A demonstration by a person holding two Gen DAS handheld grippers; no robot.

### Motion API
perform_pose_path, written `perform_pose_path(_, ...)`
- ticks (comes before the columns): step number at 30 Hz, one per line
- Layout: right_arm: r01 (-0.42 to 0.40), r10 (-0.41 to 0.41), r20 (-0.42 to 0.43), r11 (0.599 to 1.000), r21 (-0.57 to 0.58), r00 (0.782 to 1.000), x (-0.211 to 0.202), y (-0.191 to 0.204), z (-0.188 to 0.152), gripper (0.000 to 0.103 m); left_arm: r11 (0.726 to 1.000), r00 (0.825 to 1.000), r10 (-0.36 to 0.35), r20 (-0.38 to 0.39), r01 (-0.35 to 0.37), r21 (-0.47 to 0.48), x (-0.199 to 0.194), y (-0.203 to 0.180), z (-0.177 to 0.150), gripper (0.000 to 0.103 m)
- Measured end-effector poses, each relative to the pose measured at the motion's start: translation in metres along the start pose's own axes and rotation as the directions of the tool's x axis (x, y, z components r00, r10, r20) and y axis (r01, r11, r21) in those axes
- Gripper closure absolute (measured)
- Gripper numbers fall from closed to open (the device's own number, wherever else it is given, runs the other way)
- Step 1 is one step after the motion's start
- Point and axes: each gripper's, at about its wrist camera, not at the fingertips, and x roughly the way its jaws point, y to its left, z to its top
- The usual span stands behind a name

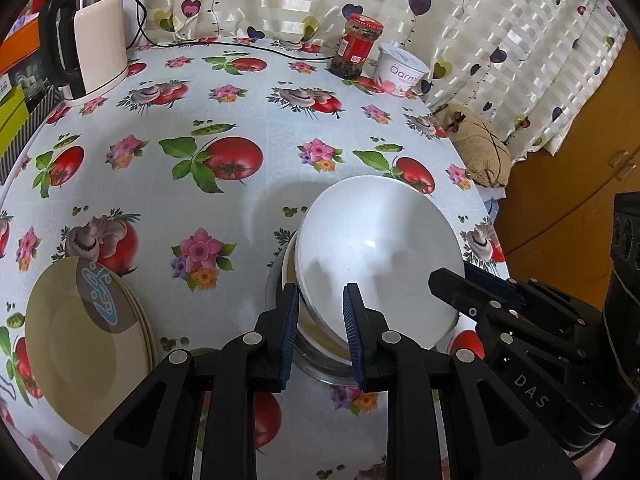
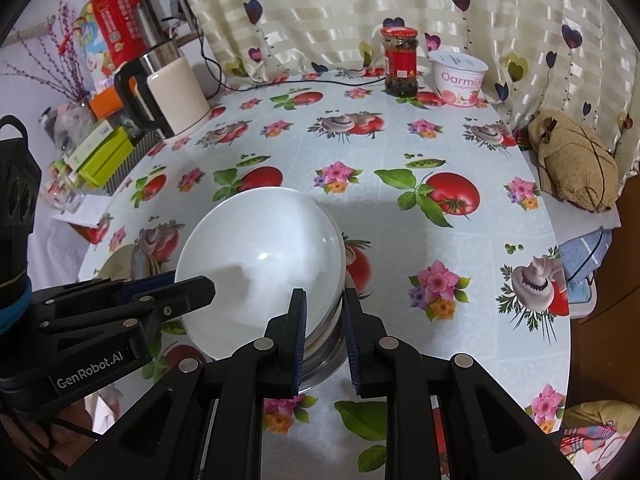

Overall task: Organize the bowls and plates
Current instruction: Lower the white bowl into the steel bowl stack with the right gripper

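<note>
A white bowl [image 1: 372, 256] [image 2: 260, 268] lies tilted on a stack of a cream bowl [image 1: 316, 330] and a steel bowl [image 1: 320, 368] [image 2: 324, 344]. My left gripper [image 1: 320, 300] straddles the white bowl's left rim with its jaws a little apart. My right gripper [image 2: 324, 300] straddles the bowl's right rim, jaws also a little apart. Each gripper shows in the other's view, the right one [image 1: 440, 278] at the bowl's right edge and the left one [image 2: 208, 286] at its left edge. A stack of cream plates [image 1: 86, 340] [image 2: 124, 264] lies to the left.
The round table [image 1: 260, 132] has a fruit-print cloth. At the back stand a kettle [image 1: 96, 40], a red-lidded jar [image 1: 356, 46] and a yogurt tub [image 1: 402, 70]. A burlap bundle [image 1: 480, 148] lies at the right edge. Boxes [image 2: 100, 152] crowd the left side.
</note>
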Motion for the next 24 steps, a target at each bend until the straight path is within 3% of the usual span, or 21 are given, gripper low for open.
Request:
perform_pose_path(16,-0.017,0.017,-0.009,1.000,-0.001,1.000,0.002,0.001,0.000,0.077,1.000,1.000,-0.024,-0.006,0.024,-0.013,0.000,0.007,-0.001,0.079)
perform_pose_path(24,-0.017,0.017,0.005,1.000,0.005,1.000,-0.005,-0.003,0.000,0.077,0.999,0.998,-0.044,0.050,0.044,0.006,-0.011,0.010,0.001,0.079)
